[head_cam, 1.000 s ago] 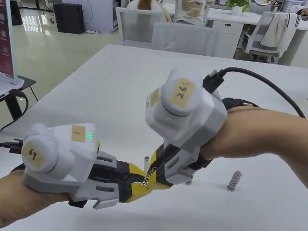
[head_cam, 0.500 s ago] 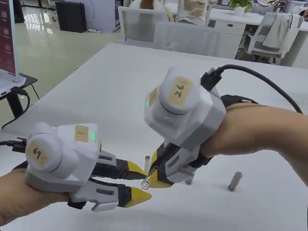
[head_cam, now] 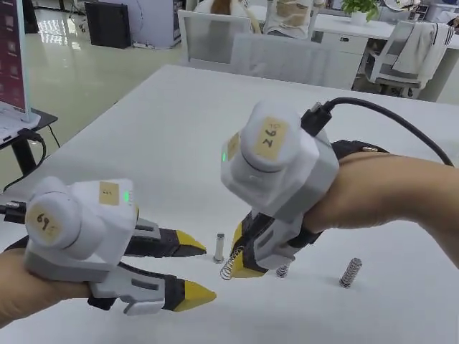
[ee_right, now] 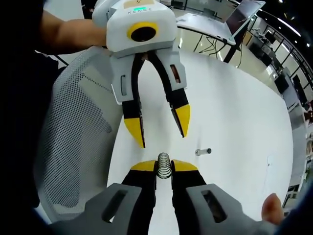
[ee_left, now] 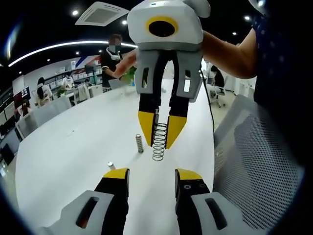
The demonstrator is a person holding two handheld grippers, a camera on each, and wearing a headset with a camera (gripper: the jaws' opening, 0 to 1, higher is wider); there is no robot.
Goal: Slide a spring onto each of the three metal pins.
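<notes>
The right hand-held gripper [head_cam: 242, 267] pinches a spring [head_cam: 230, 264] beside the upright pin [head_cam: 219, 247]; the left hand-held gripper [head_cam: 200, 270] gapes empty. Misaligned, the spring could topple the pin or pop free.

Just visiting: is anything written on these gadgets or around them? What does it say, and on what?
"69": handwritten on a tan sticker on the left gripper.
"26": handwritten at a slant on a tan label on the right gripper.
Smaller stickers on both grippers: too blurred to read.
Red board at the left edge: print too small to read.
</notes>
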